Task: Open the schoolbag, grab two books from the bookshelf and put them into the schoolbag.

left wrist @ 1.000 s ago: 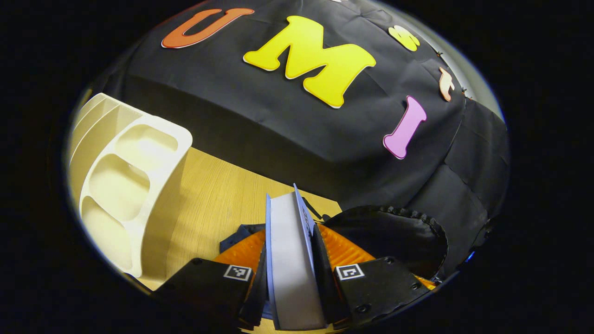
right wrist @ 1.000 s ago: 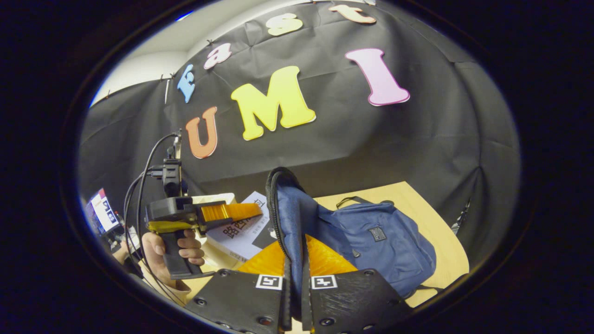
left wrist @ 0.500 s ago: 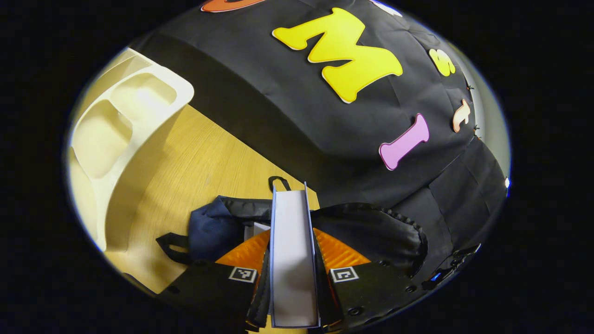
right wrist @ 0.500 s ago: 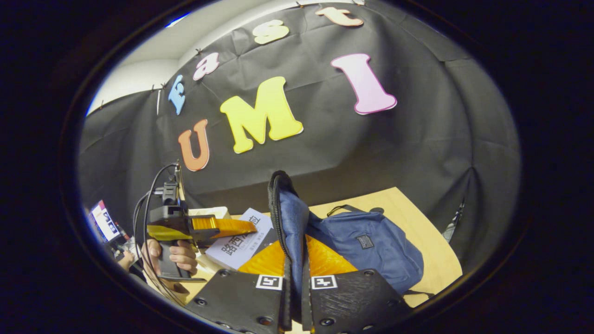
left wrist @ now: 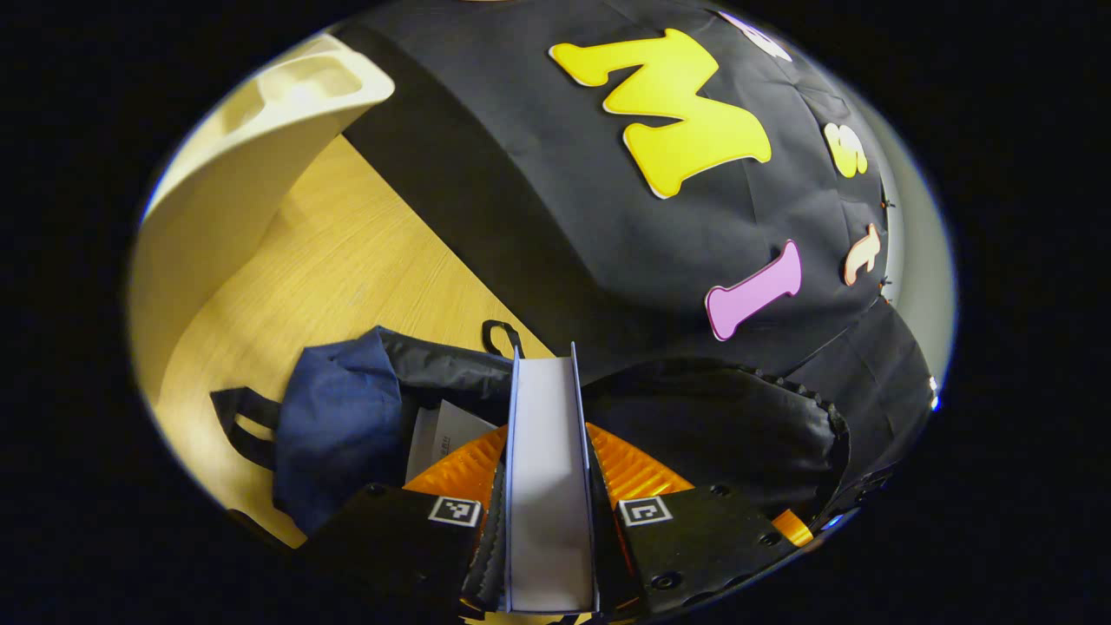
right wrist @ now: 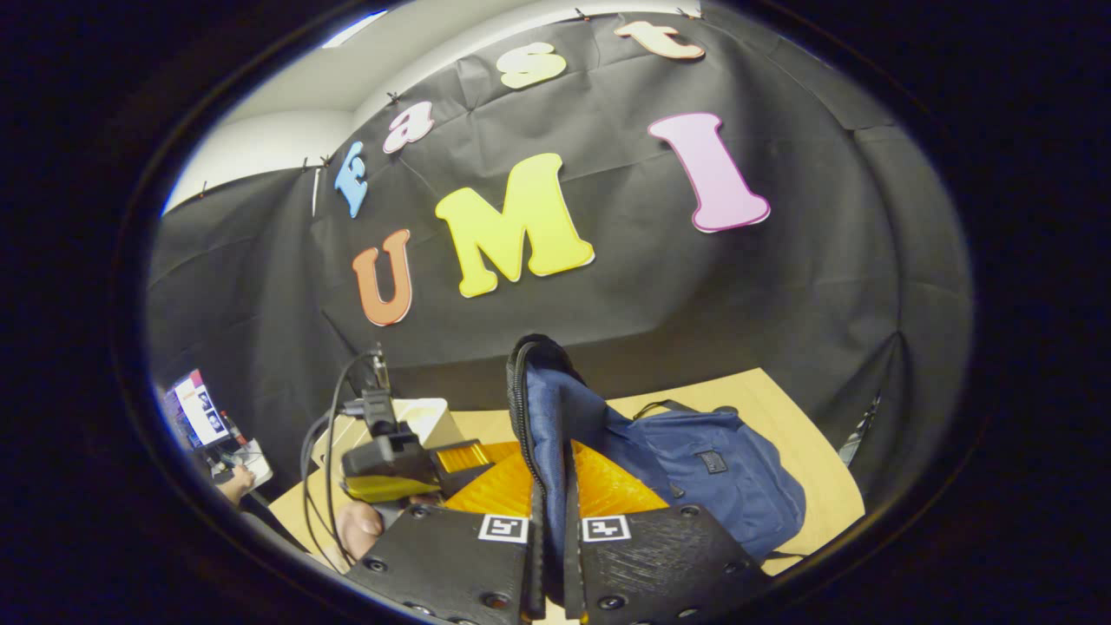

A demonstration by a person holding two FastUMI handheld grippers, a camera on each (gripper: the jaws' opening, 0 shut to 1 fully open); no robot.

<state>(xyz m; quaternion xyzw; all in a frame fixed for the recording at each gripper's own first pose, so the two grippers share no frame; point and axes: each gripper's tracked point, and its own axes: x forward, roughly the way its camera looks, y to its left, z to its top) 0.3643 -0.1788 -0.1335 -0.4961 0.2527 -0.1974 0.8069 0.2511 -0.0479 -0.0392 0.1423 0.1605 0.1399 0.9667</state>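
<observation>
My left gripper (left wrist: 547,456) is shut on a book (left wrist: 545,512) with blue covers, held with its white page edge facing me. Just below it lies the blue schoolbag (left wrist: 338,417), its mouth open and another book (left wrist: 438,434) lying inside. My right gripper (right wrist: 553,473) is shut on the bag's flap (right wrist: 547,408) and holds it upright by the zipper edge. The flap's dark lining (left wrist: 720,425) stands to the right of the held book. The bag's body (right wrist: 720,469) rests on the wooden table (right wrist: 807,434). The left gripper (right wrist: 408,460) and the hand (right wrist: 356,525) holding it sit low, beside the flap.
The white bookshelf (left wrist: 234,165) stands at the table's left end, also visible behind the left gripper as the bookshelf (right wrist: 425,415). Bare wood of the table (left wrist: 347,260) lies between the shelf and the bag. A screen (right wrist: 198,408) glows at the far left.
My left gripper has carried the book away from the bookshelf and down over the bag's open mouth. The right gripper keeps the flap up, almost unmoved.
</observation>
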